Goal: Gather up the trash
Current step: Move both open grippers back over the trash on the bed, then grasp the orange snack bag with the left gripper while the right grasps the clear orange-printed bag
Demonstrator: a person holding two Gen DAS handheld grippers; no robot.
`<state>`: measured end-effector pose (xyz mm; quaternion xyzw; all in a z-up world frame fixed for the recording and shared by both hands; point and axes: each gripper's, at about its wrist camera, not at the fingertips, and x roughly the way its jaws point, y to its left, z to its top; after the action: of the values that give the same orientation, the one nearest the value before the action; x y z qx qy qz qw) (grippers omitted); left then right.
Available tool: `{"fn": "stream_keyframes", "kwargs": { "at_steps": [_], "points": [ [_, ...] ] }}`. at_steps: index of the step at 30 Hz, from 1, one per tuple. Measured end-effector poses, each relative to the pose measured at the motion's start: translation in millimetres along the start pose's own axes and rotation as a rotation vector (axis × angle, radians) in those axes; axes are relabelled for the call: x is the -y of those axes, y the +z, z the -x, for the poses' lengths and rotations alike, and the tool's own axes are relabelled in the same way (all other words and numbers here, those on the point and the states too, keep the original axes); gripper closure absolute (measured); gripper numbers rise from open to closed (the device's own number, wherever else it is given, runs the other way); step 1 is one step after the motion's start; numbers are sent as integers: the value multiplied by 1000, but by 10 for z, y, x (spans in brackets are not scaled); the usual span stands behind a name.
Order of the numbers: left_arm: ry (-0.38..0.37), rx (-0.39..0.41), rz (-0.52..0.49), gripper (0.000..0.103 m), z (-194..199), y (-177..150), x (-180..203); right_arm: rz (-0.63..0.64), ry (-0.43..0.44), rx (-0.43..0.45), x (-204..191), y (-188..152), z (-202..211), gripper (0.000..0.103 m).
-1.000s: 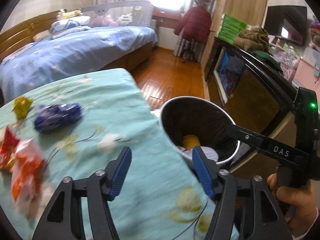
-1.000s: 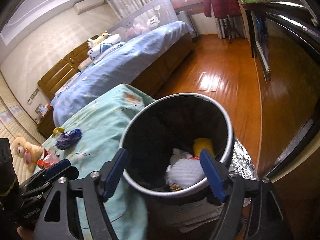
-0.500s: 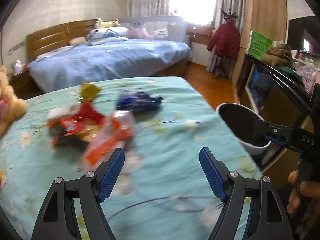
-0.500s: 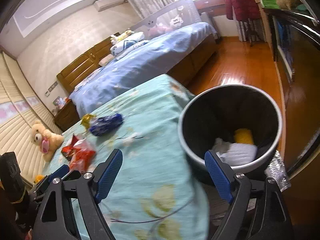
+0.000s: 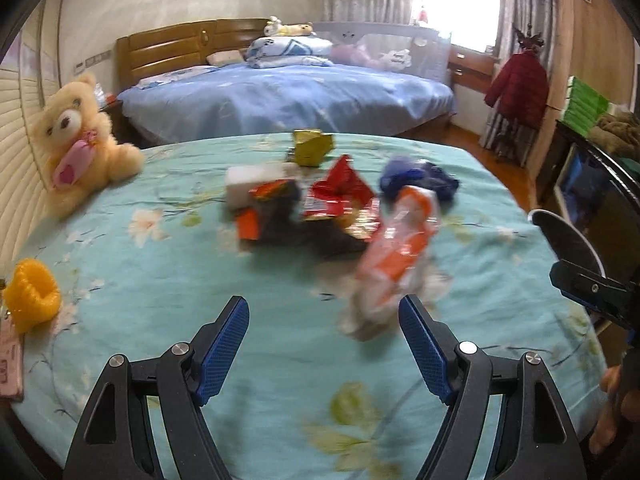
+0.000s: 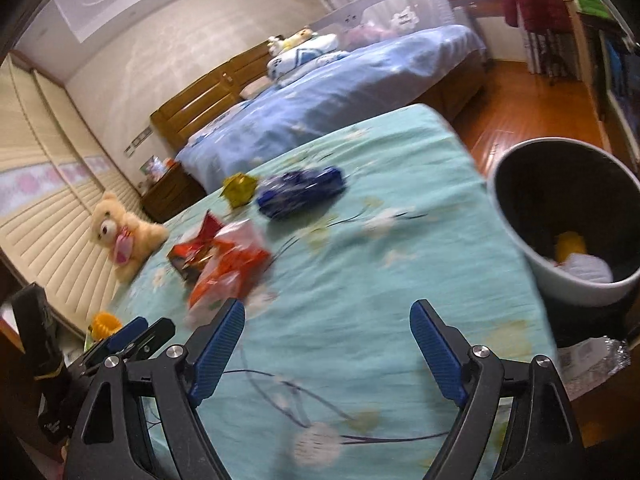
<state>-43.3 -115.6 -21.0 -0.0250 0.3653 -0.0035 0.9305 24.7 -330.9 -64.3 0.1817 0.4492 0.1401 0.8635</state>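
Observation:
A heap of wrappers lies on the teal flowered bedspread [image 5: 168, 280]: an orange-and-clear bag [image 5: 400, 248], a red wrapper [image 5: 340, 196], a blue one [image 5: 420, 178], a gold one [image 5: 312, 146] and a white packet [image 5: 256, 184]. My left gripper [image 5: 322, 308] hovers open just short of the orange bag, with nothing between its fingers. My right gripper [image 6: 328, 308] is also open and empty, over bare bedspread with the orange bag [image 6: 232, 268] ahead on its left. The round bin [image 6: 516, 200] stands off the bed's right edge, with a yellow item and a white bag inside.
A teddy bear [image 5: 76, 140] sits at the bed's left side, with a yellow ribbed cup [image 5: 34, 294] nearer me. Behind is a blue bed [image 5: 288, 100]. Wooden floor [image 6: 532, 100] and a dark cabinet [image 5: 600, 200] lie to the right.
Both views have swung left, away from the bin and onto the wrapper heap, which now fills the middle of the left view. Both pairs of jaws stand a little wider.

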Motion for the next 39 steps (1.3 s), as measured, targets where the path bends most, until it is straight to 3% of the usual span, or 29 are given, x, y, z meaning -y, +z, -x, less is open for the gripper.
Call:
{"fn": "stream_keyframes", "kwargs": {
  "at_steps": [16, 29, 32, 34, 35, 36, 37, 39],
  "points": [
    [42, -18, 40, 22, -486, 293, -516, 13, 66, -65, -456, 34, -481, 17],
    [24, -24, -10, 24, -851, 567, -586, -28, 96, -117, -582, 124, -829, 17],
    [15, -40, -20, 35, -998, 616, -605, -23, 87, -132, -619, 137, -937, 17],
    [-12, -68, -16, 51, -1128, 644, -618, -15, 77, -121, -641, 142, -966, 19],
    [-22, -79, -17, 57, -1177, 652, -614, -3, 67, -121, -657, 148, -974, 29],
    [-31, -89, -19, 72, -1212, 665, -604, 1, 71, -127, -661, 148, -989, 48],
    [-42, -99, -22, 84, -1243, 669, -596, -3, 90, -137, -656, 147, -1005, 55],
    [-51, -97, -35, 94, -1257, 677, -581, 4, 102, -138, -658, 139, -986, 63]
  ]
}}
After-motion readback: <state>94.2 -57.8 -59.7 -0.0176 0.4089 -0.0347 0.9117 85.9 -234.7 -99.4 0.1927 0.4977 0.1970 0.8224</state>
